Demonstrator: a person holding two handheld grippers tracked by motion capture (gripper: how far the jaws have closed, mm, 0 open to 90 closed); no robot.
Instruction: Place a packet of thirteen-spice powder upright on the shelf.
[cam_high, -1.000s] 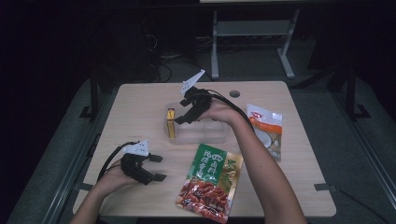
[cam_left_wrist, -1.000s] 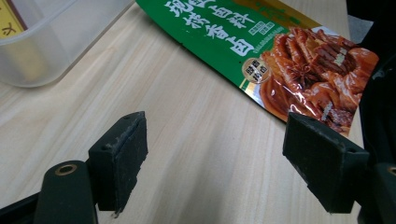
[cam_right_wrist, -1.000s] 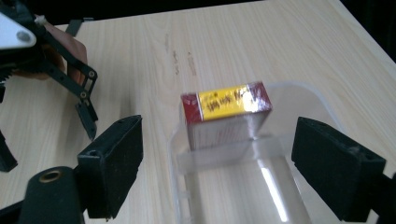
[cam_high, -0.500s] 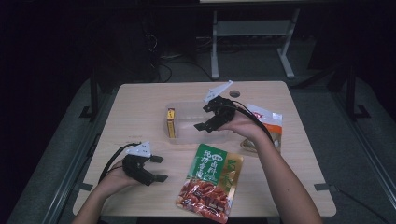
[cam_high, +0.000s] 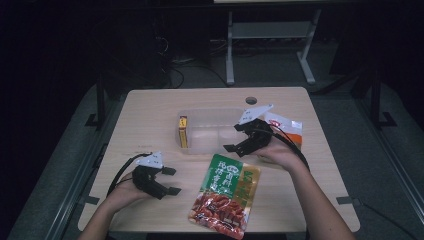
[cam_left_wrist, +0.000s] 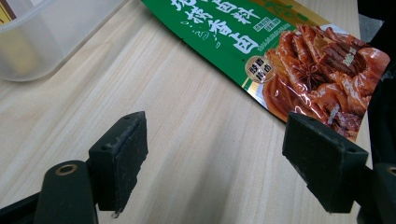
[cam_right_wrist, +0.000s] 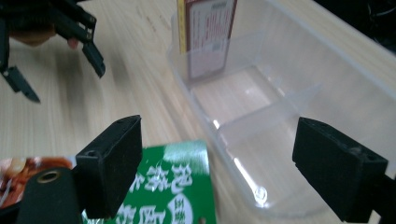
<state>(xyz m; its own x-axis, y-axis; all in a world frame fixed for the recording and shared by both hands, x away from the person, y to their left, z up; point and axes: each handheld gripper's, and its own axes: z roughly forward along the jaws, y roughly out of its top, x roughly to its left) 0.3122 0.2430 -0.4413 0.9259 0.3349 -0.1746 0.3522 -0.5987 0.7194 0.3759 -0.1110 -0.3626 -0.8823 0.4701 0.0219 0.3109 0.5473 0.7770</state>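
On the wooden table (cam_high: 150, 115), near its front edge, lies the green-and-red seasoning packet (cam_high: 225, 195), flat, its green top end pointing toward the clear plastic container (cam_high: 212, 131) and lying just beside that container's near wall. Right gripper (cam_high: 241, 139): held above the table at the container's right end, over the packet's top corner; its jaws are spread wide with nothing between them, and in the right gripper view the green end of the packet (cam_right_wrist: 173, 196) and the container's divided, shallow interior (cam_right_wrist: 261, 116) lie beneath them. A small yellow-and-red box (cam_high: 183, 132) stands upright on edge in the container's left compartment, against its end wall. Left gripper (cam_high: 170, 180): rests near the table's left front corner, to the left of the packet and apart from it; its jaws are likewise spread and empty, with bare wood under them in the left gripper view and the packet's red lower half (cam_left_wrist: 322, 74) beyond. A white-and-orange pouch (cam_high: 287, 127) lies right of the container, behind the right hand (cam_high: 275, 152).
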